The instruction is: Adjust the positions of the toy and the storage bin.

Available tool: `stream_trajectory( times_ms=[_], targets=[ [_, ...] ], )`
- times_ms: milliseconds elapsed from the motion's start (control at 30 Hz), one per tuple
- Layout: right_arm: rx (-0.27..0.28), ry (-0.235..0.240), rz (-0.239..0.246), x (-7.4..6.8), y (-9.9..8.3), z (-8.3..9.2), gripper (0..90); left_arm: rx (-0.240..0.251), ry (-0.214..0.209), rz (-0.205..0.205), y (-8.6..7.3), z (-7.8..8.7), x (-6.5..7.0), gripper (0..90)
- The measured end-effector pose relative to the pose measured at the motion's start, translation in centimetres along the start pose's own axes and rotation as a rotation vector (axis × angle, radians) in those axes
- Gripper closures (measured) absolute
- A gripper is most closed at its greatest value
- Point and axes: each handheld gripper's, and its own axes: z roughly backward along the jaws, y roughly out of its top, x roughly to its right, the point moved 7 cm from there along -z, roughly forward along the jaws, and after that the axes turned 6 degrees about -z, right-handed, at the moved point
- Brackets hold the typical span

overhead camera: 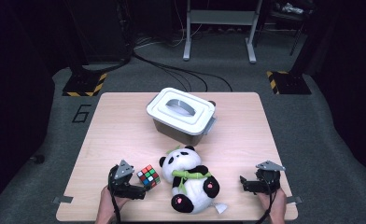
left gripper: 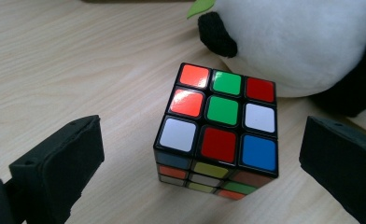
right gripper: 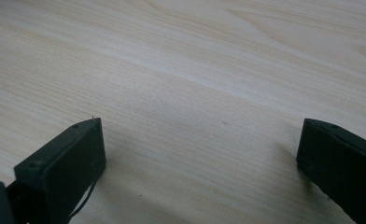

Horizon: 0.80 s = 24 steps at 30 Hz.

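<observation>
A scrambled Rubik's cube [overhead camera: 148,176] [left gripper: 221,128] sits on the wooden table near its front left. My left gripper [overhead camera: 133,187] [left gripper: 200,163] is open, its jaws wide on either side of the cube without touching it. A panda plush [overhead camera: 190,182] [left gripper: 307,44] lies on its back just right of the cube, holding a green bamboo stick. My right gripper [overhead camera: 249,183] [right gripper: 200,158] stands open at the front right over bare wood, nothing between its jaws.
A grey lidded storage box [overhead camera: 181,115] with a white lid and handle stands at the table's back centre. The table's front edge [overhead camera: 172,218] runs just below both hands. Dark floor, cables and stands lie beyond the table.
</observation>
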Motion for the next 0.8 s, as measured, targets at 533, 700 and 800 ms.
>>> stream_trajectory(
  times_ms=[533, 700, 800],
  targets=[
    [0.0, 0.0, -0.001, 0.0, 0.0, 0.0, 0.5, -0.003, -0.011, -0.03, -0.6, -2.2, 0.2, 33.1],
    [0.0, 0.0, -0.001, 0.0, 0.0, 0.0, 0.5, 0.003, 0.012, -0.047, -0.6, -2.1, 0.1, 34.1],
    [0.0, 0.0, 0.0, 0.0, 0.0, 0.0, 0.5, -0.005, 0.009, -0.043, -0.7, -1.9, 0.0, 34.2]
  ],
)
